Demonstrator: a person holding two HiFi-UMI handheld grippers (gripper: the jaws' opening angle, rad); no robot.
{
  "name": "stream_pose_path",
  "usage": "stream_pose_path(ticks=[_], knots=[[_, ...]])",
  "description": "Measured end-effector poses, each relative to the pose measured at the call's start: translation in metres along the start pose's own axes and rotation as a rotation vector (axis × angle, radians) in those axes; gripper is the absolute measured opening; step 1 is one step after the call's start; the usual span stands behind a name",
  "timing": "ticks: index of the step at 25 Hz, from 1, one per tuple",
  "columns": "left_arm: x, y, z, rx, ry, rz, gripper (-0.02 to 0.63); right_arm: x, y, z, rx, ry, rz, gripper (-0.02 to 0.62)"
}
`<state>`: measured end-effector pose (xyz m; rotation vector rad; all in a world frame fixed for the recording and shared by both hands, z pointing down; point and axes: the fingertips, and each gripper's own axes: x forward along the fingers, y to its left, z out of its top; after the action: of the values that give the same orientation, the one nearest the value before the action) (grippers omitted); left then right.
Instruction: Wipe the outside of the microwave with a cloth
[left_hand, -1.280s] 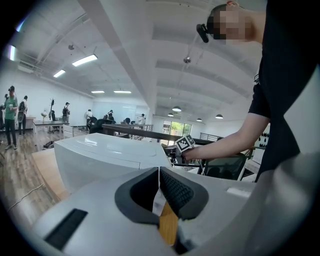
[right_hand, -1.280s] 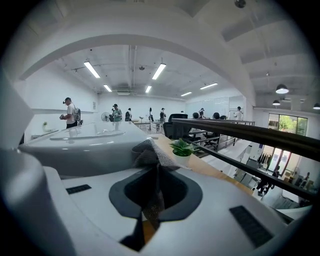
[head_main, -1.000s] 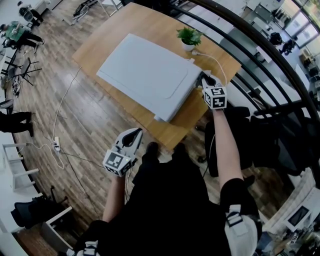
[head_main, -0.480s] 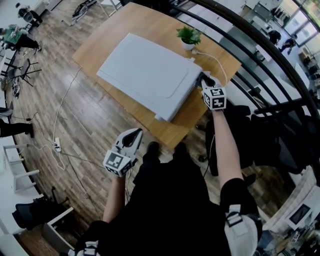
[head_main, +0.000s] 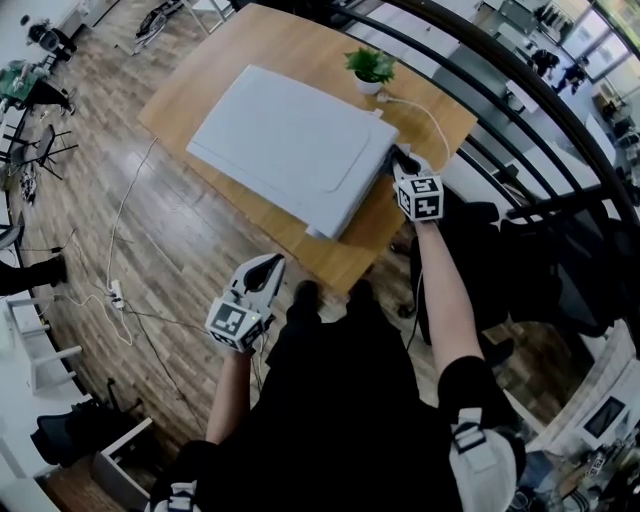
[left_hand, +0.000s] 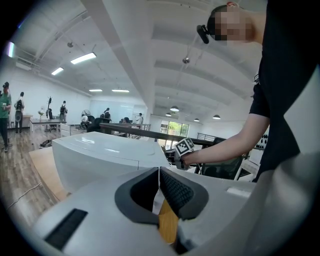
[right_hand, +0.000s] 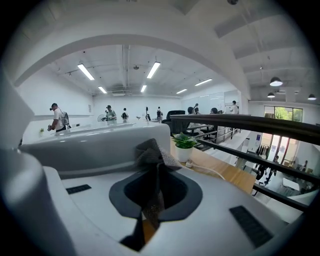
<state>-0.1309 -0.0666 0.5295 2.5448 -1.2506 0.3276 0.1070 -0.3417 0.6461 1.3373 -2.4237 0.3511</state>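
Observation:
The white microwave (head_main: 285, 140) stands on a wooden table (head_main: 250, 40). My right gripper (head_main: 399, 160) is at the microwave's right side near its back corner, shut on a grey cloth (head_main: 405, 157). In the right gripper view the cloth (right_hand: 152, 152) bunches out between the jaws, right in front of the microwave (right_hand: 95, 142). My left gripper (head_main: 268, 266) hangs low beside the person's body, short of the table's near edge, shut with nothing in it. In the left gripper view it (left_hand: 159, 181) faces the microwave (left_hand: 100, 155) from a distance.
A small potted plant (head_main: 370, 68) stands at the table's far corner, with a white cable (head_main: 425, 115) running from it past my right gripper. A black railing (head_main: 520, 110) curves just right of the table. A power strip (head_main: 115, 293) and cords lie on the wooden floor at left.
My right gripper with the cloth has shifted a little left, closer against the microwave's side. The left gripper has stayed where it was.

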Motion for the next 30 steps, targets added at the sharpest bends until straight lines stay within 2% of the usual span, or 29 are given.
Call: stream_pose_path(ticks=[4, 14, 21, 27, 30], knots=[[0.000, -0.002, 0.001, 0.011, -0.008, -0.022, 0.009, -0.005, 0.008, -0.001, 0.014, -0.003, 0.002, 0.011], [0.007, -0.012, 0.006, 0.005, 0.044, -0.077, 0.009, -0.020, 0.049, -0.025, 0.020, 0.027, 0.039, 0.011], [0.015, -0.015, 0.013, 0.034, 0.057, -0.134, 0.009, -0.031, 0.076, -0.034, 0.045, 0.040, 0.051, 0.011], [0.020, -0.019, 0.011, 0.066, 0.057, -0.219, 0.009, -0.036, 0.091, -0.041, 0.072, 0.006, 0.018, 0.011], [0.023, -0.020, 0.013, 0.072, 0.060, -0.249, 0.009, -0.044, 0.103, -0.045, 0.090, 0.022, 0.017, 0.011]])
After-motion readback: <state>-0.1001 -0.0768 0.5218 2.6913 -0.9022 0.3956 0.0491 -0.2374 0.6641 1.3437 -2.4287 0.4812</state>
